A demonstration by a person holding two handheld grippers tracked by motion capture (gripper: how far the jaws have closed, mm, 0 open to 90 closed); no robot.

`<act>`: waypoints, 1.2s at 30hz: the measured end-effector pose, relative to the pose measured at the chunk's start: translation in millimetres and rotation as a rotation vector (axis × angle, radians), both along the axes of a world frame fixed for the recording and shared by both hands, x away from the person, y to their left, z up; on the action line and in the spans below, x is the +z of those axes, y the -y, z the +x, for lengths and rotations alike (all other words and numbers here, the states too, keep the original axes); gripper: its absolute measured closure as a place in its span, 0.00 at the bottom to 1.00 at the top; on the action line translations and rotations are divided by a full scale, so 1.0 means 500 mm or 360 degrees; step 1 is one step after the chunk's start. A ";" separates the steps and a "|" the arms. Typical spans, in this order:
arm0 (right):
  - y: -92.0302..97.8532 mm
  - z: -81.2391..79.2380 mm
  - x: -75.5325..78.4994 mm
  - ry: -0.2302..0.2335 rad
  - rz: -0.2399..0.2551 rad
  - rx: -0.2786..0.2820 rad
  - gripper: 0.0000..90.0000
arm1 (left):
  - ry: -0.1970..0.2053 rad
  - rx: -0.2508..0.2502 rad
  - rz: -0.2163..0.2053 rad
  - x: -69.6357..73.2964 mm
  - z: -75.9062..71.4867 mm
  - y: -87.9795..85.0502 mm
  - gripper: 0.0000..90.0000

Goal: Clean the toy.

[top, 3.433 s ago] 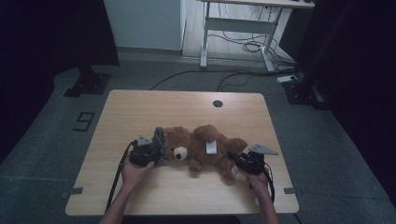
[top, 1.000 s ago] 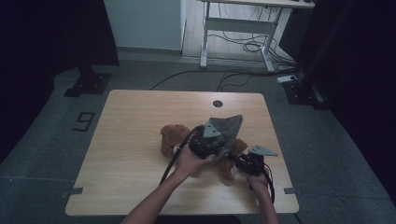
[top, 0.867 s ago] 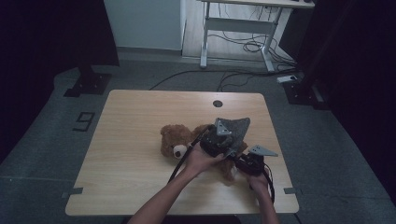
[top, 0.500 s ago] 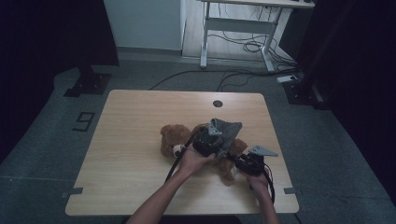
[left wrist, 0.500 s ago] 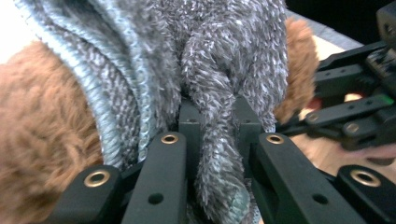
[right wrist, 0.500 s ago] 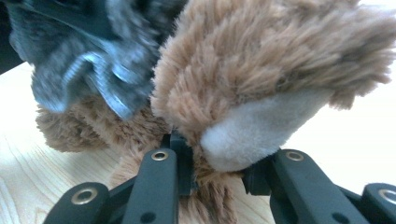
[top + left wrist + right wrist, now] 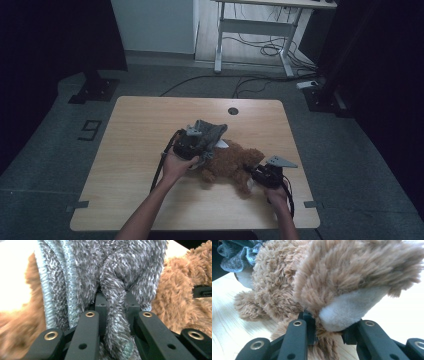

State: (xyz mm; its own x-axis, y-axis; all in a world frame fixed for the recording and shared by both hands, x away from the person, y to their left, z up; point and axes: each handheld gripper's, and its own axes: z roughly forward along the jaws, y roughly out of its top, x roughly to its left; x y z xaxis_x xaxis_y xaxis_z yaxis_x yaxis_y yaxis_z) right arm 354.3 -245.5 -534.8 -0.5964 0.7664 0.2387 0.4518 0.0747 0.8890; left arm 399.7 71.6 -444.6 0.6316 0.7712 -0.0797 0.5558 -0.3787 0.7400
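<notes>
Brown plush bear (image 7: 231,161) lies on its side, grey fuzzy cloth (image 7: 210,132) draped over its head.

Grey cloth (image 7: 209,131) and left tongs (image 7: 196,142) cover the teddy bear's (image 7: 231,161) head in the high view. Cloth runs past the left gripper view's top edge; bear fur at left is blurred.

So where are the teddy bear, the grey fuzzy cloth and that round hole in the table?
teddy bear (image 7: 231,161): high view, brown body.
grey fuzzy cloth (image 7: 117,272): left gripper view, bunched fold.
round hole (image 7: 233,111): high view, its centre.
</notes>
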 end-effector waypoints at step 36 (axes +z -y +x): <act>0.007 0.004 -0.006 -0.0009 0.0009 -0.0003 0.78 | 0.0046 -0.0058 0.0084 0.003 0.026 0.077 0.87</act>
